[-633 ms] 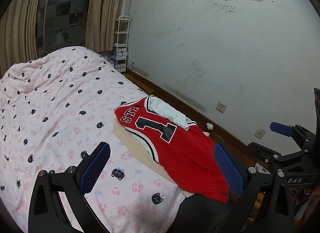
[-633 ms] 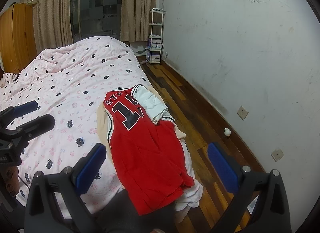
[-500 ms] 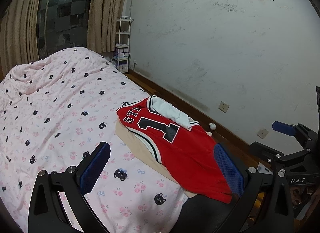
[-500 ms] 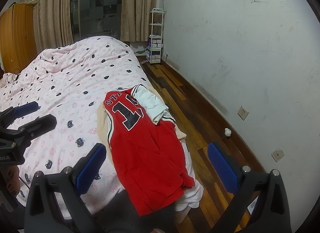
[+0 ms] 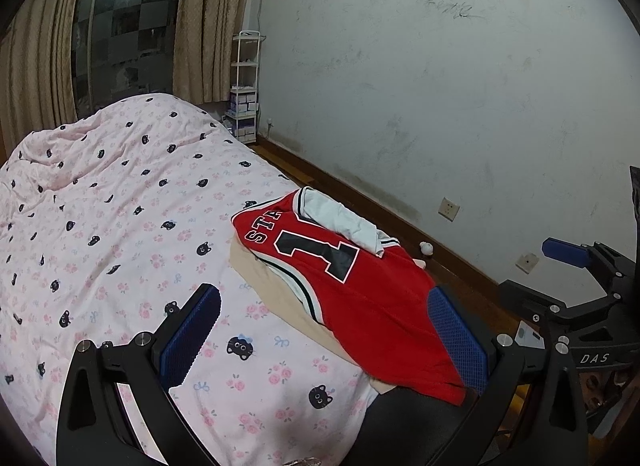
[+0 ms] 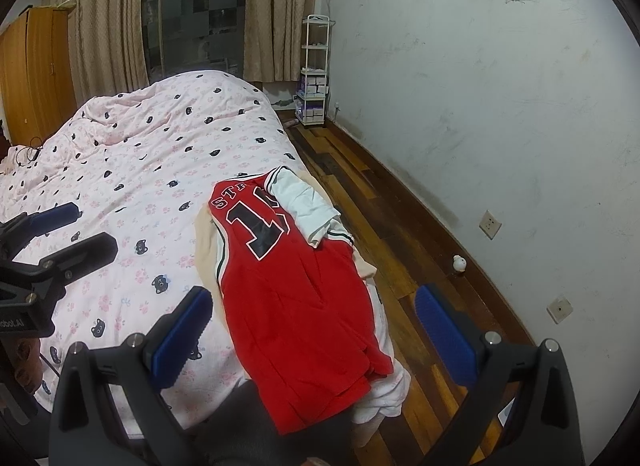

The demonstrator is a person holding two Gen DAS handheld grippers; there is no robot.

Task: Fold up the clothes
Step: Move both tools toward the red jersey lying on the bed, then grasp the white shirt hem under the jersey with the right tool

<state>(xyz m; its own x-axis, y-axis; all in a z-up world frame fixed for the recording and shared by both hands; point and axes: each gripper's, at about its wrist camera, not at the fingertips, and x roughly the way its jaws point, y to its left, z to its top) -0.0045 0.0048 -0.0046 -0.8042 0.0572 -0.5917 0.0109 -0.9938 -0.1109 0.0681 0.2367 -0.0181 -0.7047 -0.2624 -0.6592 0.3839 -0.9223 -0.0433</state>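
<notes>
- Red jersey (image 5: 360, 298) (image 6: 296, 306): lying flat, back up, at bed's right edge; black "1" outlined white, letters "ST.." above; striped trim at armholes.
- White garment (image 5: 340, 221) (image 6: 304, 205) draped over jersey's upper part; beige cloth (image 5: 264, 278) beneath, more white fabric (image 6: 384, 390) hanging off bed edge.
- Duvet (image 5: 120, 205) (image 6: 160, 153): pink, soft, wrinkled, printed with black cat faces and roses.
- Floor (image 6: 360, 193): dark glossy wood planks; wall (image 5: 440, 105) scuffed white.
- Left gripper (image 5: 324, 342): spread wide, blue textured pads, holding nothing, above bed near jersey hem.
- Right gripper (image 6: 312, 342): spread wide, empty, over jersey's lower half, not touching.
</notes>
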